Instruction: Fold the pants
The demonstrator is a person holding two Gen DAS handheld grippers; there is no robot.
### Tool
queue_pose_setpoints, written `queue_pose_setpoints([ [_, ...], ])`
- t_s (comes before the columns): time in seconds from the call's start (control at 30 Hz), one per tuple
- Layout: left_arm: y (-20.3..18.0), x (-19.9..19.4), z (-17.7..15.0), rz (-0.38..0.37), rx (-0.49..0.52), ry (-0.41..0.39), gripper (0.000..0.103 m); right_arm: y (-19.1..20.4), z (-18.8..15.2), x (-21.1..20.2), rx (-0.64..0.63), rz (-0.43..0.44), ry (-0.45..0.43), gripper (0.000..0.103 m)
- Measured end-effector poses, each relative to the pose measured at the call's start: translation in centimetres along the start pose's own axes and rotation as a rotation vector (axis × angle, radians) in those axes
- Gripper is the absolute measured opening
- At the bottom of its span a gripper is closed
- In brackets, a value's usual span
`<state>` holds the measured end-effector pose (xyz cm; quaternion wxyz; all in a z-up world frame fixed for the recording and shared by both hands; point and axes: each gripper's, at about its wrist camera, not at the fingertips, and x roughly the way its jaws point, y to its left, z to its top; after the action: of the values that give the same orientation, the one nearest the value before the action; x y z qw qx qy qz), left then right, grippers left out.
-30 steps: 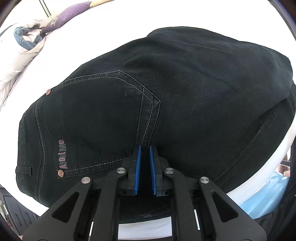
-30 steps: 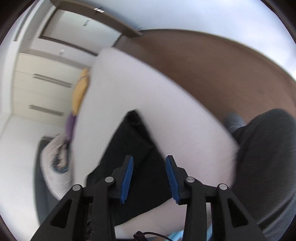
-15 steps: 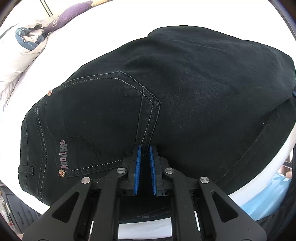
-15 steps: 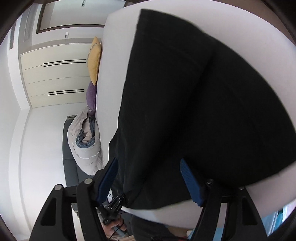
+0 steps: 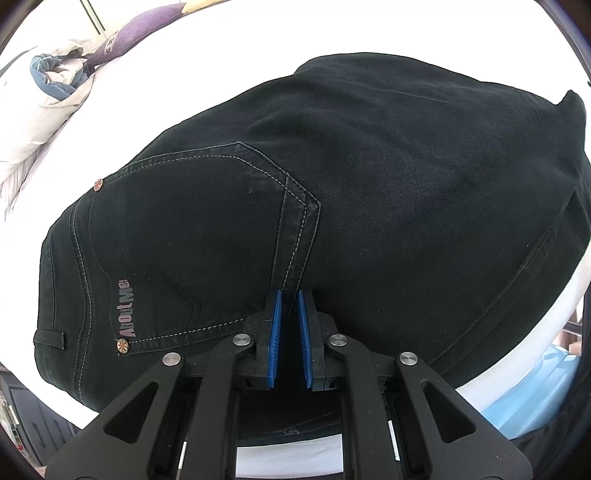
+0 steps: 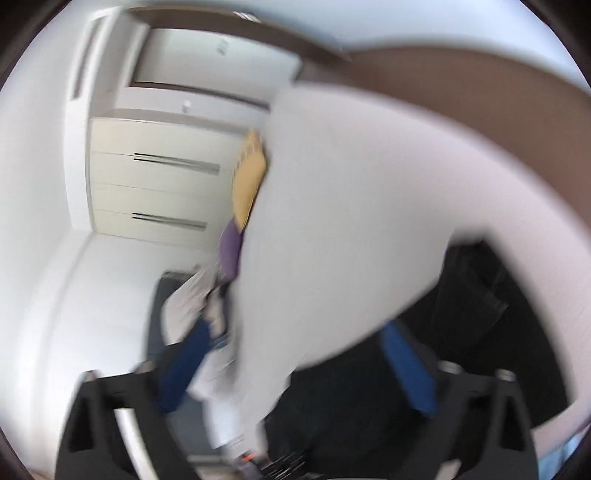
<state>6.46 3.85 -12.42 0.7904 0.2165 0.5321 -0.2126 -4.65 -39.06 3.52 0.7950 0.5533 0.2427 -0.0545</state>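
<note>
The left tool (image 5: 290, 317) had its blue pads nearly together with a narrow gap between them, pressed at the near edge of the pants (image 5: 369, 206) where a stitched seam ran into the jaws; whether cloth was pinched between the pads could not be told. The right tool (image 6: 295, 365) was blurred, its two blue pads spread wide apart with nothing between them, and it hung near the bed's near edge with dark cloth under its right side.

One pair of black pants lay on the white bed (image 5: 424, 33), close to its near edge, back pocket up, gathered into a compact, rounded block. Judging by that shape, the folds seemed mostly done. Perhaps a last smoothing, tuck or final fold was left.

Counted: one pair of pants, two tools, one bed. At the bed's far left corner were one purple cushion (image 5: 147, 20), one yellow cushion (image 6: 251, 184) and one crumpled white-and-blue quilt (image 5: 48, 96). A pale blue thing (image 5: 535, 391) showed below the bed's near right edge.
</note>
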Motion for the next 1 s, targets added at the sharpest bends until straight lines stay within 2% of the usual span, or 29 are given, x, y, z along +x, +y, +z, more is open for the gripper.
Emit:
queue_pose_setpoints([
  [0.03,0.0,0.0,0.0,0.001,0.000,-0.002,0.009,-0.2,0.4,-1.0,-0.047,-0.055,-0.045,0.101],
  [0.07,0.0,0.0,-0.1,0.002,-0.001,-0.002,0.009,-0.8,0.7,-1.6,-0.066,-0.083,-0.041,0.099],
  [0.13,0.0,0.0,-0.1,0.002,-0.002,-0.003,0.009,-3.1,0.8,-2.3,-0.069,-0.040,0.041,0.085],
  [0.2,0.0,0.0,-0.1,0.000,0.000,-0.004,0.009,-5.8,0.6,-3.3,-0.057,0.007,0.095,0.081],
  [0.3,0.0,0.0,0.1,0.002,0.005,0.003,0.009,-9.7,0.4,-4.3,-0.066,0.055,0.146,0.081],
  [0.4,-0.1,0.1,0.3,0.007,0.012,0.009,0.009,-12.3,0.9,-4.9,-0.167,0.048,0.176,0.081],
  [0.47,-0.3,0.1,0.5,0.013,0.012,0.017,0.009,-12.4,0.7,-4.7,-0.296,0.054,0.180,0.081],
  [0.6,-1.1,0.3,1.0,0.028,0.015,0.027,0.009,-11.7,-0.2,-2.7,-0.550,-0.010,0.219,0.081],
  [0.67,-1.2,0.3,1.2,0.031,0.016,0.032,0.009,-11.9,-0.2,-1.7,-0.613,-0.003,0.255,0.081],
  [0.77,-1.5,0.4,1.3,0.038,0.019,0.036,0.009,-12.1,0.3,-1.4,-0.634,0.027,0.294,0.080],
  [0.87,-1.7,0.5,1.3,0.044,0.021,0.036,0.009,-11.7,-0.2,-0.8,-0.710,0.031,0.366,0.063],
  [0.9,-1.8,0.5,1.3,0.045,0.022,0.035,0.009,-10.9,-0.7,0.1,-0.741,0.016,0.391,0.047],
  [0.93,-1.9,0.5,1.3,0.047,0.023,0.035,0.009,-10.4,-1.1,0.7,-0.778,-0.003,0.419,0.026],
  [1.0,-2.1,0.6,1.2,0.048,0.025,0.034,0.009,-9.9,-1.9,1.2,-0.839,-0.051,0.450,0.020],
])
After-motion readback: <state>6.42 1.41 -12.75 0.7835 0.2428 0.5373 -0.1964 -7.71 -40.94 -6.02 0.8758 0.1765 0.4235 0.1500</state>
